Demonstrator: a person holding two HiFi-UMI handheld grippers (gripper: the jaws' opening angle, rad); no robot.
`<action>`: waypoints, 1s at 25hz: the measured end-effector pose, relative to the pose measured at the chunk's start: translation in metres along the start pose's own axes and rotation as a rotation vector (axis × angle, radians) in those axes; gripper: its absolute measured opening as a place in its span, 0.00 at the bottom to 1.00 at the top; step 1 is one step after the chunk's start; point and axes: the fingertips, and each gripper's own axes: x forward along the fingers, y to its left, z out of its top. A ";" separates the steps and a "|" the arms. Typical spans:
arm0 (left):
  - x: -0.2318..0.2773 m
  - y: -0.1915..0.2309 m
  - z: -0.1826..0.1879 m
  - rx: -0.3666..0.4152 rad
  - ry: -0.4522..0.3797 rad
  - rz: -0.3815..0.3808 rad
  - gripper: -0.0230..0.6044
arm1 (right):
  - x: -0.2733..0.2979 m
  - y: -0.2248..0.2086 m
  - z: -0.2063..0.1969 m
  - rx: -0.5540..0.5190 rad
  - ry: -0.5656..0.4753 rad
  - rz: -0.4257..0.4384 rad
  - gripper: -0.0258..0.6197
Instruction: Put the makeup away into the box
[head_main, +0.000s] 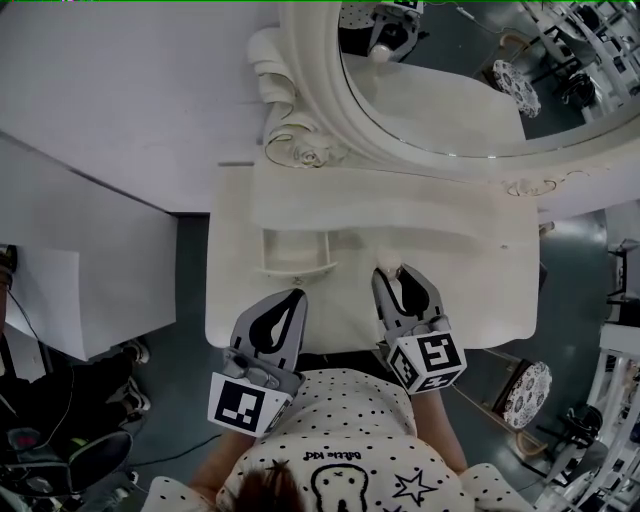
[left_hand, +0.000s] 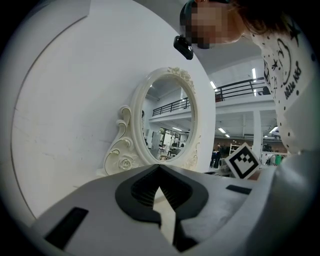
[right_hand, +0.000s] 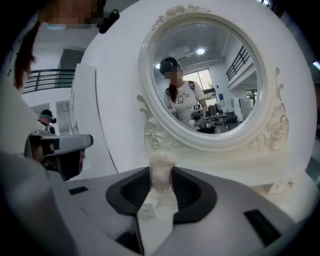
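Two hand-held grippers (head_main: 296, 296) (head_main: 400, 275), one bottle (right_hand: 160, 172), one mirror (right_hand: 210, 85)

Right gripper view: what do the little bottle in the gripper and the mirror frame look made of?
The little bottle in the right gripper looks like translucent, glossy plastic, possibly glass: it is whitish and light passes through it. The mirror frame looks like painted wood or moulded resin, I can't tell which: matte cream-white, with carved scrolls and roses.

- Ornate white oval mirror (head_main: 440, 90) stands at the wall.
- Cream worktop (head_main: 470, 290) lies directly below the mirror.
- Round patterned stool (head_main: 527, 393) sits lower right of the mirror.
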 end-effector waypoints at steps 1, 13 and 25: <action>0.000 0.000 0.000 0.004 -0.003 0.001 0.03 | -0.006 0.003 0.010 -0.016 -0.024 0.006 0.25; -0.009 0.002 0.008 -0.027 -0.020 0.059 0.03 | -0.067 0.024 0.047 -0.065 -0.160 0.052 0.25; -0.019 0.002 0.006 -0.035 -0.023 0.085 0.03 | -0.073 0.037 0.031 -0.077 -0.151 0.087 0.25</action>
